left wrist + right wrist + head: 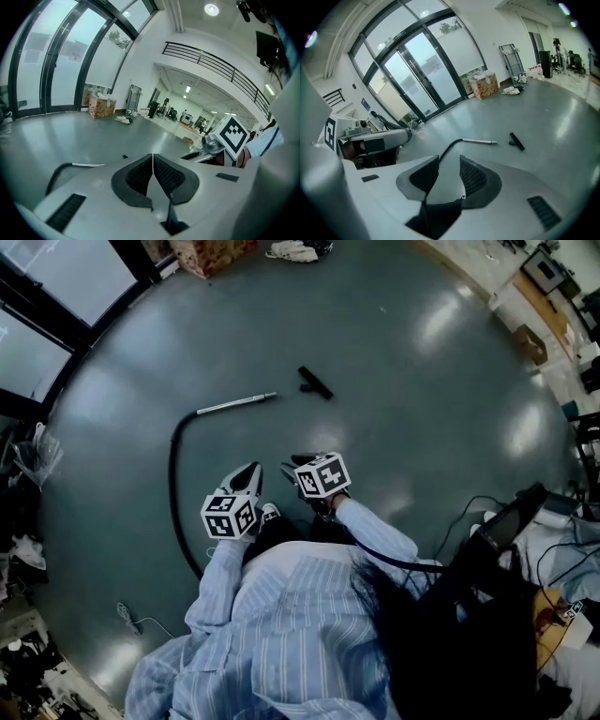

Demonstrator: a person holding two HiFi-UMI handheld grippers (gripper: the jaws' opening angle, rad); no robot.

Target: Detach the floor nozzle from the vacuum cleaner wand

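**Both grippers empty over open floor; nozzle lies free of the wand**

The left gripper (153,163) has its jaws pressed together with nothing between them. The right gripper (449,162) has its jaws parted, and only bare floor shows through the gap. In the head view both are held side by side, close in front of the person's body, well short of the task's things.

Ahead of them the grey floor (422,409) is wide and unobstructed. The wand (236,404) lies flat on it, and the floor nozzle (315,382) lies just beyond the wand's free end, near it but not touching. From the wand's other end a black hose (172,474) curves back towards the person along the left gripper's side.

The open room ends at glass doors (56,287) on the left and a patterned box (212,253) at the far edge. A crowded strip of cables (562,521) and gear closes off the right.

The hose's near end passes behind the striped sleeve (225,587), so where it leads cannot be seen. In the head view the right gripper's tips merge with the dark shapes beneath them. In the left gripper view the wand is a thin sliver above the gripper's body.
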